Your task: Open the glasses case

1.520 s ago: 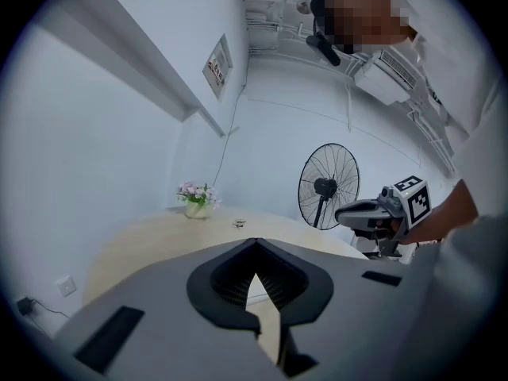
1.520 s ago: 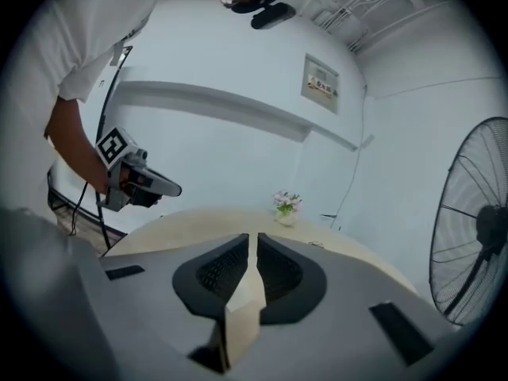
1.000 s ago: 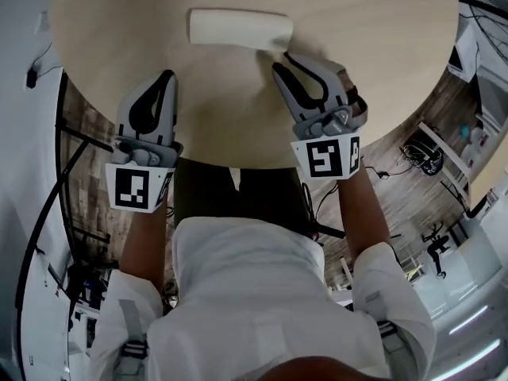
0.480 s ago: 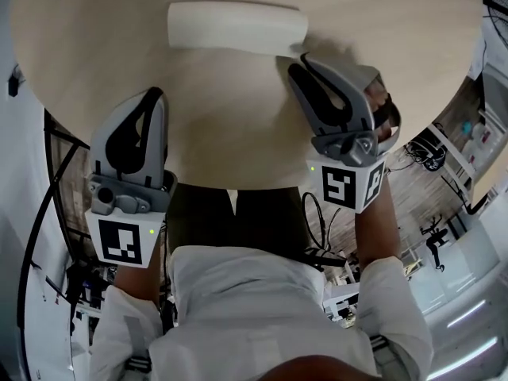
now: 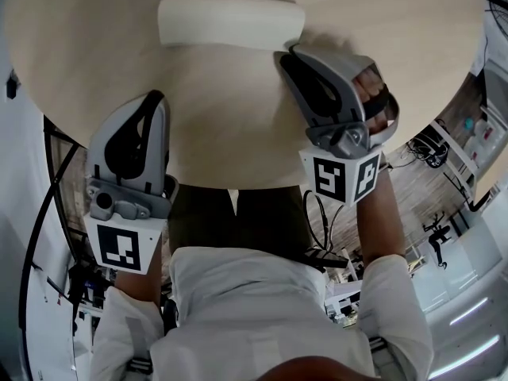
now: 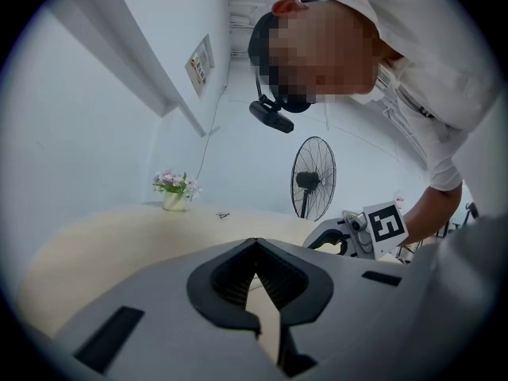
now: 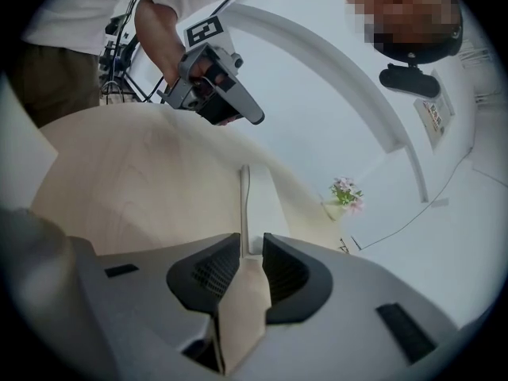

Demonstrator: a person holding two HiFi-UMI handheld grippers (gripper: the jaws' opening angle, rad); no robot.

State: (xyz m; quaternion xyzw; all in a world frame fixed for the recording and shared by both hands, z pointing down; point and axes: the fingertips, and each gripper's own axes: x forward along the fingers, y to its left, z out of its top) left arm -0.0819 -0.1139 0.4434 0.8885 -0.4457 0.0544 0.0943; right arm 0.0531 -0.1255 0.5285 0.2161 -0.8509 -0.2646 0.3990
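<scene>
Closer to the glasses case (image 5: 230, 22) than before, the right gripper (image 5: 289, 52) is held with jaws slightly parted, the case's right end just at 12 o'clock. Its long axis is laid 9-to-3 across the worktop (image 5: 222, 125). The left gripper (image 5: 159, 96), closed and empty, is kept farther back.

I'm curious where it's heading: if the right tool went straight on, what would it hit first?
The white glasses case: its near end lies right at the tips of the right tool, jaws slightly apart. Whether they touch is unclear.
</scene>
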